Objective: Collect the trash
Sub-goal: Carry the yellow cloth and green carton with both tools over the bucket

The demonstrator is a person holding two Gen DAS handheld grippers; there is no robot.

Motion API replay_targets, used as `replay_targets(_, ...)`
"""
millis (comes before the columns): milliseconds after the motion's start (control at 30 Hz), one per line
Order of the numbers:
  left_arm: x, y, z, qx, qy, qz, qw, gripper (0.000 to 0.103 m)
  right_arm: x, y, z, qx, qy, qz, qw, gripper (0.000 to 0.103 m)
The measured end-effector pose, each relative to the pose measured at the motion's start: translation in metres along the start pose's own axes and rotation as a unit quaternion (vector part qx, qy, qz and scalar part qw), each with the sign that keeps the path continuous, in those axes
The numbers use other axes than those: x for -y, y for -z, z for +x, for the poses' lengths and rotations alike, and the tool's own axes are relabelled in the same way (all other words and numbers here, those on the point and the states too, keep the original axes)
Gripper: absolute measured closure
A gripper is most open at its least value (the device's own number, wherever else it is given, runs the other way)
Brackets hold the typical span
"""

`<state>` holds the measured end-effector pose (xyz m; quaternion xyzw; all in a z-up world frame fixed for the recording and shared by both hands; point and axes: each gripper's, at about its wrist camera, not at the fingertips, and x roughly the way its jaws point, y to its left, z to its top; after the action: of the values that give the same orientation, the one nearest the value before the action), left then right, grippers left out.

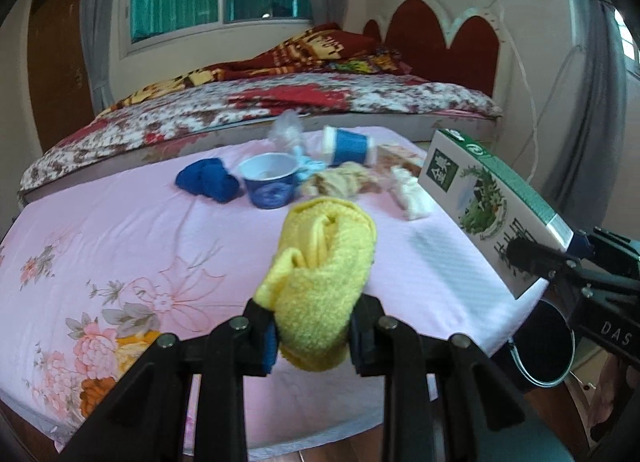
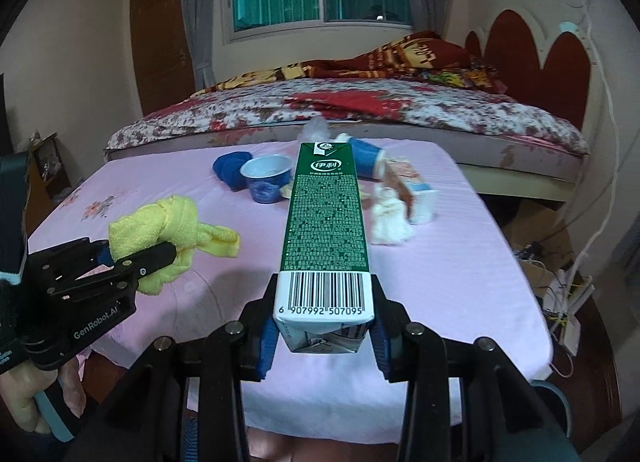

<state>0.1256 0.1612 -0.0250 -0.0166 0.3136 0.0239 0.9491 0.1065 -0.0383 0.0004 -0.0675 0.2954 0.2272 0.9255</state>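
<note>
Both hands are already loaded: the left gripper (image 1: 314,336) has its jaws clamped on a rolled yellow cloth (image 1: 320,262), and the right gripper (image 2: 322,336) has its jaws pinching the base of a tall green-and-white milk carton (image 2: 326,230), whose long axis runs straight out ahead of the jaws. Both are held over the near edge of the pink tabletop (image 1: 120,222). The rest of the litter — a blue paper cup (image 1: 269,182), a blue cloth (image 1: 210,180), crumpled white tissue (image 1: 410,194) — lies well ahead, towards the far side near the bed (image 1: 320,102). No bin shows, so I'd judge the next move is a carry-off rather than another pick.
</note>
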Motion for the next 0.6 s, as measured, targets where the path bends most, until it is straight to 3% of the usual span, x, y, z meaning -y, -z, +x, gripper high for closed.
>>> replay_targets(600, 0.117, -0.003, -0.017, 0.020, 0.089, 0.070, 0.9934, 0.075, 0.113, 0.049, -0.087, 0.013, 0.088, 0.073, 0.993, 0.062)
